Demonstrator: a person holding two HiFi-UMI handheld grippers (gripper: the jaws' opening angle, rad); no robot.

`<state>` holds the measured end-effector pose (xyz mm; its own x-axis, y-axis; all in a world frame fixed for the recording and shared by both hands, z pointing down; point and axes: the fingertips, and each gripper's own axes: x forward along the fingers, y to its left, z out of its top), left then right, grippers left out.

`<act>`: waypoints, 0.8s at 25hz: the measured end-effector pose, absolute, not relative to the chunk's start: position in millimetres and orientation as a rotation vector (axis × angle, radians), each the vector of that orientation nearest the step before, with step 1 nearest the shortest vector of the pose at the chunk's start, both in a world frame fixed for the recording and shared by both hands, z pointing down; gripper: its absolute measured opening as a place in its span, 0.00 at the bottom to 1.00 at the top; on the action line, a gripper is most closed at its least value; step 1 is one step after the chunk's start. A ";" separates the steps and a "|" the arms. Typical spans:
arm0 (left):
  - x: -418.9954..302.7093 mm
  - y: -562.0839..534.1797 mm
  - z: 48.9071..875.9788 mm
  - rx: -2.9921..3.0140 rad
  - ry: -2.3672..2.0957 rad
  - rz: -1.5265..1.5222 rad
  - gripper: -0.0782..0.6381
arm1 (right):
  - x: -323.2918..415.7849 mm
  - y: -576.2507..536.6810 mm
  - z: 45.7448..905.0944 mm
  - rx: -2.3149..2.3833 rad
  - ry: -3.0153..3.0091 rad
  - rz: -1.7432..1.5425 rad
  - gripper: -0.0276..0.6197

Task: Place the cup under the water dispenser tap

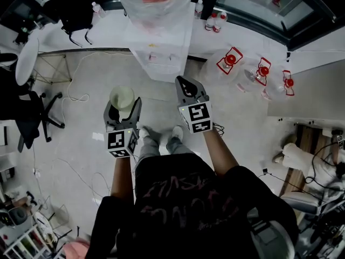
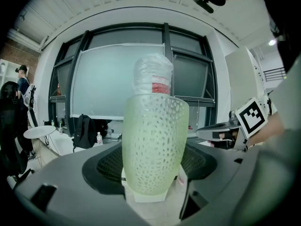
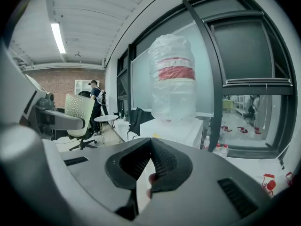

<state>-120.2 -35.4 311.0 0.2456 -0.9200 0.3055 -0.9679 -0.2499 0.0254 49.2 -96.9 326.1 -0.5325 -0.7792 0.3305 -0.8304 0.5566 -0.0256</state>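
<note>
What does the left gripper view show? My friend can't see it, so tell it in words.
A pale green cup with a dotted pattern stands upright, clamped between the jaws of the left gripper. Behind it rises a plastic-wrapped water bottle with a red band, in front of large dark-framed windows.

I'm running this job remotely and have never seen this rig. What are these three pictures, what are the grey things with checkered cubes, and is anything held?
There is no robot. A person stands on the floor with a two-jaw gripper in each hand, and the cubes are part of the grippers. The head view looks steeply down from the person's head. The other two views ride on the grippers and look along their jaws. The left gripper is closed on a pale green cup. The right gripper is shut and empty. Ahead stands the white water dispenser, topped by a plastic-wrapped bottle.
</note>
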 end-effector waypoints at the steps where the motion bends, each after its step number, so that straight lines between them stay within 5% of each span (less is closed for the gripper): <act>1: -120.3 -37.9 311.2 2.308 -1.777 0.334 0.61 | 49.6 -97.6 326.8 1.333 -2.512 0.258 0.07; 20: -126.2 -102.1 351.1 2.419 -1.545 0.286 0.61 | 41.2 -129.4 352.3 1.483 -2.384 0.273 0.07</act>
